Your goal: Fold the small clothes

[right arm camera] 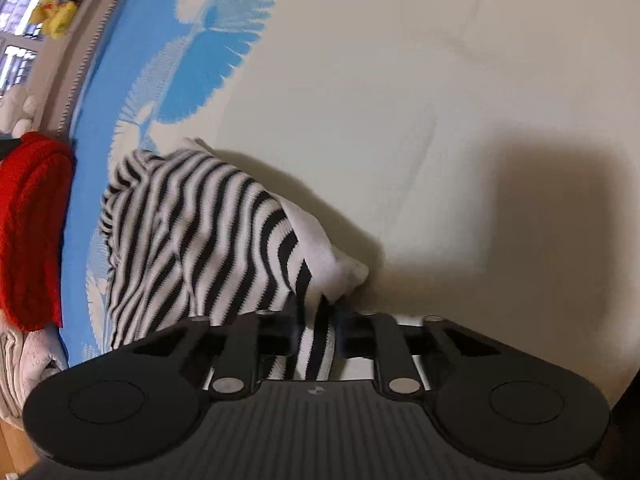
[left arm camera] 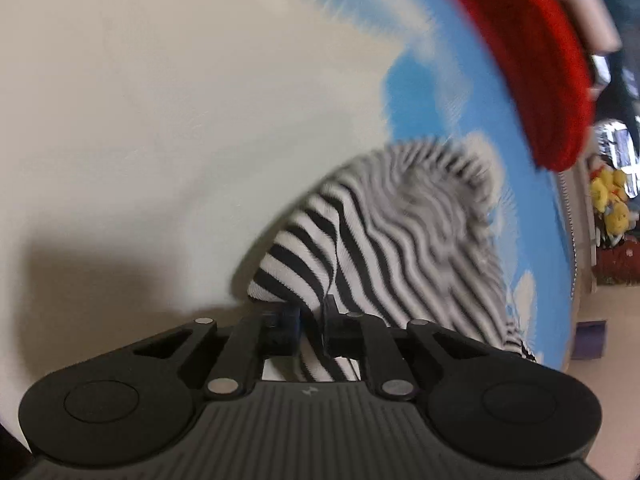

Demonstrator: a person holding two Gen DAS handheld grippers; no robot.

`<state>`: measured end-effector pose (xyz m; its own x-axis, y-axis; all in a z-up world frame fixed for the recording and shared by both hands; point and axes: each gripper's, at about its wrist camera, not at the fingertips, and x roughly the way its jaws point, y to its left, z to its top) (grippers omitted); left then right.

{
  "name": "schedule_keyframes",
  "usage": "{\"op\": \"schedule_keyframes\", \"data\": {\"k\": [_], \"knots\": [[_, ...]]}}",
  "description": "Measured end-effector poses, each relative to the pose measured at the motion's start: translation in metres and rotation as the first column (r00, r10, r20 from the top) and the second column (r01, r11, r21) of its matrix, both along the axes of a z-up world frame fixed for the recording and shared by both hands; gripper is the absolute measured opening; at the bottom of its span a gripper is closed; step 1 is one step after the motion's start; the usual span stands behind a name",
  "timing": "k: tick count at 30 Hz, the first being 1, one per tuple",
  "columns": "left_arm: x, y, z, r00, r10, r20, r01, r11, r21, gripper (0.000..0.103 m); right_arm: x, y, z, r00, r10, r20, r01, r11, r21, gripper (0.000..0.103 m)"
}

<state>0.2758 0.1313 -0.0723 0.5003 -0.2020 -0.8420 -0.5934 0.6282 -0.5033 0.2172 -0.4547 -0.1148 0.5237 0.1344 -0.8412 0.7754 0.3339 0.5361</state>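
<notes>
left gripper [left arm camera: 312,320] at 6 o'clock of its view, fingers nearly together, pinching striped fabric [left arm camera: 384,232]. right gripper [right arm camera: 316,320] same: 6 o'clock, fingers clamped on fabric.

Striped garment [left arm camera: 384,240]: small knit piece, black-and-white horizontal stripes, with a plain white band at one corner [right arm camera: 336,264]. State: bunched and rumpled, not flat, cloth rising in loose folds. Position: on the bed, straddling the boundary between the cream area and the blue-and-white patterned area. Near edge is drawn up off the surface at two points. Far portion blurred in the left wrist view.
</notes>
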Motion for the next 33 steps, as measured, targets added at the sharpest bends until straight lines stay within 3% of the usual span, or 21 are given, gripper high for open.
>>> {"op": "schedule_keyframes", "data": {"k": [2,4,5,8,9,11,14,15,17,19,20,22,24,25,27,29,33], "knots": [[-0.003,-0.005,0.026,0.994,-0.042,0.103,0.034,0.996,0.077,0.009,-0.001,-0.005,0.018,0.998,-0.004,0.065,0.007,0.999,-0.038,0.011],[-0.008,-0.006,0.032,0.994,-0.050,0.100,0.039,0.993,0.111,0.009,-0.004,-0.007,0.037,0.992,0.008,0.127,0.002,0.996,-0.085,0.011],[-0.010,-0.002,0.026,0.998,-0.028,0.055,0.023,0.995,0.093,0.009,-0.006,-0.006,0.042,0.991,0.011,0.135,0.003,0.995,-0.101,0.010],[-0.022,0.013,-0.007,0.986,0.060,-0.158,-0.053,0.998,0.044,0.003,-0.013,-0.007,0.028,0.999,-0.012,0.050,0.015,0.997,-0.078,0.010],[-0.026,0.017,-0.012,0.980,0.079,-0.184,-0.076,0.997,0.023,0.003,-0.018,-0.008,0.015,0.999,-0.035,-0.009,0.035,0.998,-0.043,0.010],[-0.027,0.020,-0.012,0.980,0.071,-0.184,-0.075,0.997,-0.015,0.003,-0.026,-0.009,-0.001,0.994,-0.070,-0.088,0.068,0.997,-0.024,0.010],[-0.028,0.024,0.000,0.984,0.067,-0.163,-0.064,0.998,0.027,0.007,-0.026,-0.008,0.008,0.993,-0.061,-0.099,0.054,0.996,-0.068,0.010],[-0.030,0.028,0.002,0.981,0.087,-0.172,-0.082,0.996,0.034,0.009,-0.026,-0.008,0.016,0.991,-0.076,-0.114,0.062,0.990,-0.124,0.010],[-0.030,0.038,0.004,0.975,0.134,-0.178,-0.130,0.991,0.032,0.009,-0.029,-0.014,0.041,0.981,-0.143,-0.133,0.091,0.938,-0.334,0.014],[-0.029,0.044,0.011,0.973,0.156,-0.171,-0.152,0.988,0.034,0.009,-0.032,-0.020,0.063,0.978,-0.192,-0.081,0.136,0.884,-0.447,0.014],[-0.027,0.044,0.013,0.975,0.154,-0.161,-0.153,0.988,0.019,0.012,-0.033,-0.020,0.071,0.984,-0.176,-0.031,0.143,0.878,-0.456,0.015],[-0.026,0.040,0.017,0.981,0.140,-0.133,-0.144,0.989,-0.023,0.023,-0.019,-0.011,0.078,0.998,-0.045,0.050,0.062,0.906,-0.419,0.018],[-0.020,0.031,0.013,0.987,0.101,-0.128,-0.107,0.993,-0.048,0.040,-0.001,0.005,0.080,0.987,0.120,0.105,-0.072,0.923,-0.378,0.029],[-0.018,0.026,0.010,0.988,0.073,-0.136,-0.083,0.994,-0.070,0.042,0.010,0.019,0.081,0.970,0.218,0.109,-0.163,0.913,-0.373,0.039],[-0.015,0.019,0.000,0.985,0.039,-0.166,-0.059,0.992,-0.113,0.046,0.030,0.053,0.079,0.906,0.414,0.089,-0.352,0.853,-0.386,0.045],[-0.015,0.015,-0.008,0.981,0.028,-0.193,-0.054,0.990,-0.132,0.048,0.040,0.090,0.080,0.817,0.572,0.065,-0.494,0.754,-0.432,0.045],[-0.012,0.013,-0.022,0.979,0.023,-0.201,-0.051,0.989,-0.136,0.050,0.052,0.163,0.087,0.628,0.777,-0.050,-0.633,0.472,-0.614,0.047]]}}
